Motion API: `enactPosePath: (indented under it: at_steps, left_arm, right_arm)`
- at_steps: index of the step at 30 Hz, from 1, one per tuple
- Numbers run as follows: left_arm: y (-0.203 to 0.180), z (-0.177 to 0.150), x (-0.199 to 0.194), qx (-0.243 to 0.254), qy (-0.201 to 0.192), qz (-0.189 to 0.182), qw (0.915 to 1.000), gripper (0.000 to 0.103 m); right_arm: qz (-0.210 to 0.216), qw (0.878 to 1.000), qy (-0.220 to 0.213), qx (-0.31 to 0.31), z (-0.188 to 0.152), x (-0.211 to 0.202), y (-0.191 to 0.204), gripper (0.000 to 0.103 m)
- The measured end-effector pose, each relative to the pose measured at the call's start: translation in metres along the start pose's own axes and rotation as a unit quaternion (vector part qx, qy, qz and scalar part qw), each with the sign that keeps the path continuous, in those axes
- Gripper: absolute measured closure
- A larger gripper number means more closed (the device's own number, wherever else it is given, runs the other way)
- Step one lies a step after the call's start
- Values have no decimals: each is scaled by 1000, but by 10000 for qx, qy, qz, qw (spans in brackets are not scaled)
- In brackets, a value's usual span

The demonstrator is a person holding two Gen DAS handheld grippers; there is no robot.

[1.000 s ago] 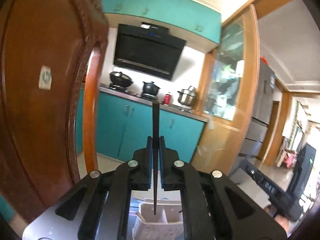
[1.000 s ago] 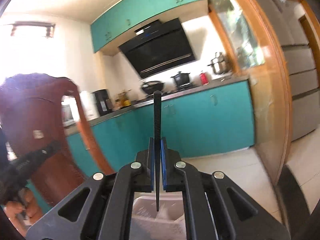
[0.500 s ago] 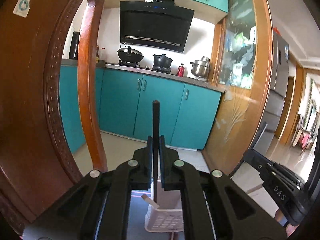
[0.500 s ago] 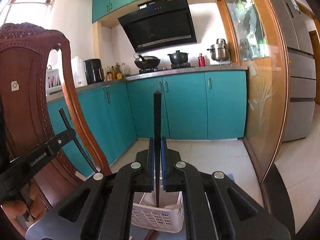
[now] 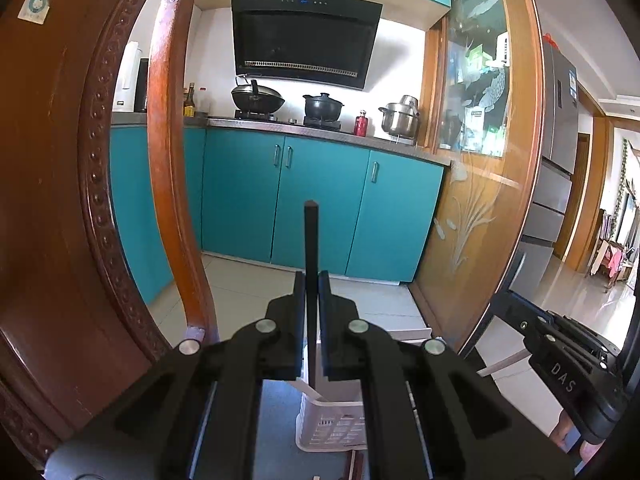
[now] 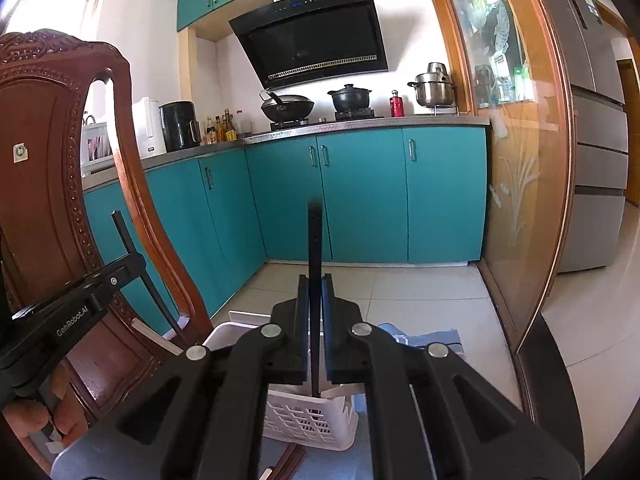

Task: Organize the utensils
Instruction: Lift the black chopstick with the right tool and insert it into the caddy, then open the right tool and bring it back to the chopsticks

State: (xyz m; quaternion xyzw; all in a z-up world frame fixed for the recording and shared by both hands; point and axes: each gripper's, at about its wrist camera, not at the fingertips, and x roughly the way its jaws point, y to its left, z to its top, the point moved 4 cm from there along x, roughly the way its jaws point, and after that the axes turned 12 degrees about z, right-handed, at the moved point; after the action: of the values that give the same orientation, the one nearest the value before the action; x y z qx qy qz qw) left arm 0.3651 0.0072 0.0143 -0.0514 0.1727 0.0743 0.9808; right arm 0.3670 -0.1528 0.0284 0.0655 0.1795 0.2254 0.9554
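Left wrist view shows our left gripper (image 5: 311,280) clenched on a black chopstick (image 5: 311,248), its two jaws drawn in tight against the stick's sides. The stick's long axis runs straight up and down in this picture, its squared end pointing up toward the teal cabinets (image 5: 320,208) and its lower end reaching down over the white slotted basket (image 5: 332,424) that sits on the table just ahead of the fingers. A pale utensil handle leans in that basket; we cannot tell what kind it is. A carved wooden chair back (image 5: 80,160) fills the left of the view. At the right edge we see our right gripper (image 5: 516,304) from the side, a dark stick rising from it. From the right wrist view, the right gripper (image 6: 315,292) is likewise clamped on a second black chopstick (image 6: 315,248), which also stands upright, tip up, lower end down above the same basket (image 6: 308,420). The left gripper (image 6: 134,260) shows at the left there, its stick leaning with the top tilted left, and fingers of a hand (image 6: 28,416) wrap its handle. Reddish-brown sticks (image 6: 290,460) lie on the table in front of the basket.
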Motion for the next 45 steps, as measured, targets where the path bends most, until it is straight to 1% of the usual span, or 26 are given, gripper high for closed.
enactPosePath:
  at_steps: [4, 6, 7, 8, 9, 10, 12, 15, 16, 18, 20, 22, 24, 25, 26, 27, 28, 29, 30, 31, 33, 34, 37, 39, 42, 45]
  left_arm:
    - [-2, 0, 3, 32, 35, 11, 10000, 96]
    - [-2, -1, 3, 33, 48, -12, 10000, 94]
    - [-1, -2, 2, 37, 29, -14, 10000, 92]
    - [-1, -1, -1, 44, -2, -24, 10000, 85]
    - [0, 0, -3, 42, -36, -34, 10000, 77]
    - [1, 2, -6, 18, -104, -49, 9999, 73]
    - [4, 5, -14, -18, -205, -78, 9998, 60]
    - [8, 8, -28, -32, -370, -87, 9993, 54]
    - [9, 8, -32, -30, -404, -81, 9991, 53]
    - [15, 5, -43, -61, -503, -10, 9987, 49]
    - [20, -8, -55, -8, -560, 80, 9984, 48]
    - [30, -34, -64, 24, -575, 338, 9978, 48]
    - [37, -71, -59, 148, -206, 530, 9983, 48]
    - [39, -101, -48, 310, 298, 562, 9975, 48]
    - [40, -117, -39, 381, 619, 562, 9958, 49]
    - [40, -141, -23, 470, 1203, 552, 9901, 54]
    - [41, -163, -7, 508, 1836, 551, 9801, 57]
    - [42, -178, 6, 475, 2295, 531, 9707, 59]
    - [45, -189, 17, 404, 2666, 526, 9615, 59]
    - [49, -197, 26, 403, 2908, 650, 9537, 59]
    - [54, -200, 33, 458, 2963, 896, 9498, 60]
    - [53, -201, 36, 468, 2995, 911, 9486, 59]
    - [47, -206, 41, 661, 3022, 1006, 9456, 55]
    - [42, -209, 41, 737, 3027, 958, 9454, 54]
    - [35, -209, 40, 809, 3050, 836, 9452, 53]
    - [36, -215, 35, 861, 3075, 841, 9439, 52]
  right_arm:
    - [-39, 10000, -11, 38, -1, -1, -1, 95]
    - [-14, 9999, -28, 127, 0, -3, -3, 89]
    - [-8, 9999, -42, 152, 0, -4, -4, 82]
    - [-6, 9998, -79, 192, 1, -7, -5, 75]
    - [12, 9996, -139, 231, 2, -10, -6, 71]
    - [39, 9995, -197, 260, 3, -14, -6, 65]
    - [117, 9987, -394, 285, 8, -28, -5, 60]
    - [115, 9977, -634, 189, 12, -50, -1, 50]
    - [99, 9969, -761, 163, 13, -61, 0, 44]
    - [82, 9947, -1018, 148, 12, -80, 3, 41]
    - [71, 9927, -1197, 94, 8, -97, 6, 41]
    - [-17, 9915, -1301, -11, -8, -111, 8, 40]
    - [-49, 9922, -1243, -21, -34, -115, 7, 40]
    - [-40, 9943, -1063, 15, -53, -111, 5, 40]
    - [-28, 9975, -709, 42, -74, -99, 3, 40]
    - [-53, 9999, -98, 32, -99, -78, 2, 40]
    - [-87, 9992, 376, 37, -116, -62, 1, 40]
    - [-89, 9946, 1028, 109, -137, -38, 0, 41]
    - [73, 9854, 1671, 306, -157, -15, -2, 41]
    - [179, 9803, 1919, 438, -165, -5, -3, 41]
    - [357, 9647, 2466, 853, -185, 17, -7, 41]
    - [374, 9614, 2569, 912, -189, 22, -7, 41]
    - [316, 9514, 2953, 819, -200, 41, -1, 41]
    - [286, 9433, 3222, 742, -208, 53, 5, 40]
    - [79, 9455, 3229, 405, -209, 65, 15, 39]
    - [37, 9416, 3347, 364, -212, 72, 16, 42]
